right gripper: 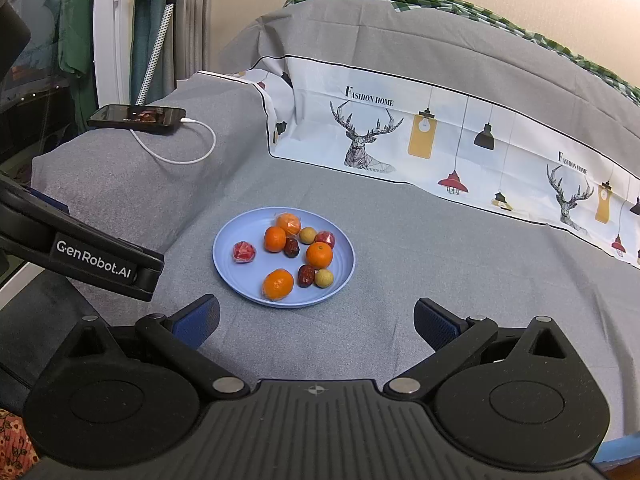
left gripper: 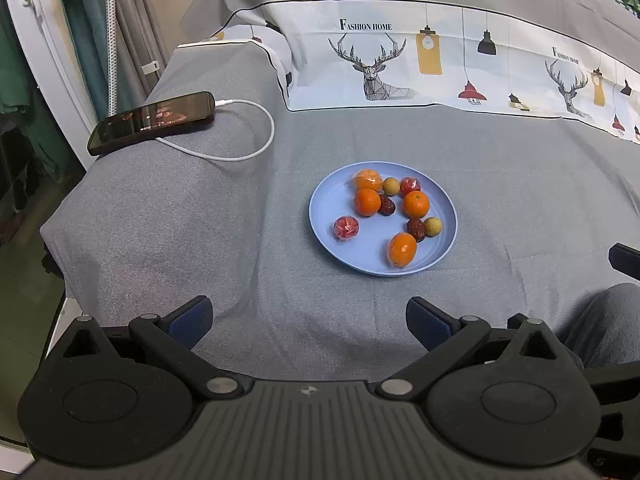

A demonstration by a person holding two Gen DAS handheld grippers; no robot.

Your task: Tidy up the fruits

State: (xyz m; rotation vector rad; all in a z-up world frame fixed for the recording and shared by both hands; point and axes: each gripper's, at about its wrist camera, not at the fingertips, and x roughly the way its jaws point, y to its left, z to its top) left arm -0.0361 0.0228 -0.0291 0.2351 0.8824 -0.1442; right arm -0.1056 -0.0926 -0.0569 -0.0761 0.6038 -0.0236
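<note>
A light blue plate (left gripper: 332, 204) (right gripper: 232, 256) lies on the grey sheet and holds several fruits. There are oranges (left gripper: 416, 204) (right gripper: 319, 255), some in clear wrap (left gripper: 401, 249) (right gripper: 277, 284), wrapped red fruits (left gripper: 346, 228) (right gripper: 243, 252), dark red dates (left gripper: 416, 229) (right gripper: 306, 276) and small tan round fruits (left gripper: 433, 226) (right gripper: 323, 278). My left gripper (left gripper: 308, 320) is open and empty, short of the plate's near-left side. My right gripper (right gripper: 316, 322) is open and empty, just short of the plate's near edge. The left gripper's body (right gripper: 96, 262) shows at the left in the right wrist view.
A black phone (left gripper: 154, 122) (right gripper: 138, 118) with a white charging cable (left gripper: 248, 136) (right gripper: 188, 152) lies at the far left of the sheet. A patterned pillow (left gripper: 440, 68) (right gripper: 440, 148) lies behind the plate. The bed's left edge drops off near a white door frame (left gripper: 44, 64).
</note>
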